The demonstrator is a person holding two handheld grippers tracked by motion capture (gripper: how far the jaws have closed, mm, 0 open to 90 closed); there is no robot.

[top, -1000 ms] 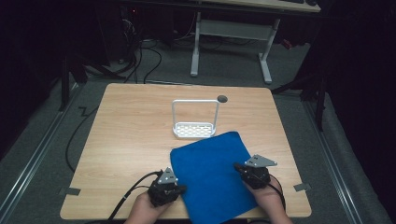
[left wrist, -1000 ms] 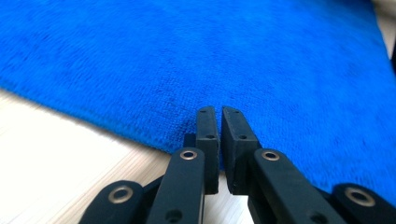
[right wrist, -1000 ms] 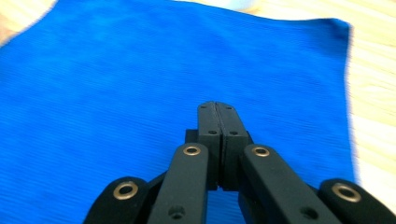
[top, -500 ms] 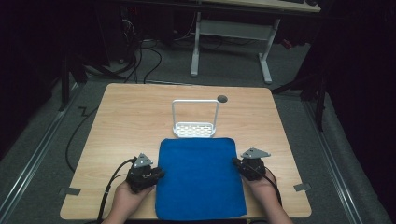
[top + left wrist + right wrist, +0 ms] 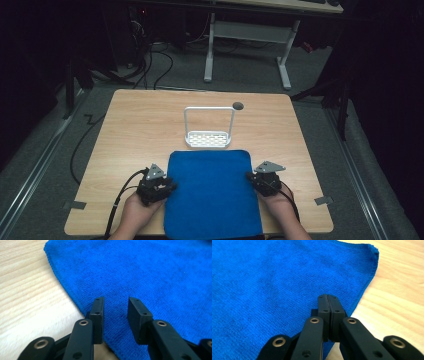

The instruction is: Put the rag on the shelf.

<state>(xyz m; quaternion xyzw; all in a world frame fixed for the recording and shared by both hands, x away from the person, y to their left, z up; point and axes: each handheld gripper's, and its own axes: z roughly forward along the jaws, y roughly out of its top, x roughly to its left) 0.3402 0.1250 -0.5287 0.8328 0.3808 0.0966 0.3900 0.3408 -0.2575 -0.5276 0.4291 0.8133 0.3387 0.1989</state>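
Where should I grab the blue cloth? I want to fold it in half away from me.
Probably the two near corners of the blue cloth, each gripper coming in from its own side. It lies flat and square, so only the thin hemmed edges give the jaws anything to pinch.

Left gripper (image 5: 169,186), right gripper (image 5: 251,178): black, brass-ringed pivots; grey three-cornered top plates; black trailing cables.

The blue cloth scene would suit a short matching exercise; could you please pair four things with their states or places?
Things:
1. left gripper
2. right gripper
3. blue cloth
4. white rack

States or places:
A. standing just beyond the cloth's far edge
B. jaws pressed together
C. spread flat on the table
D. jaws apart over the cloth's edge

Pairs: 1-D, 2-B, 3-C, 4-A
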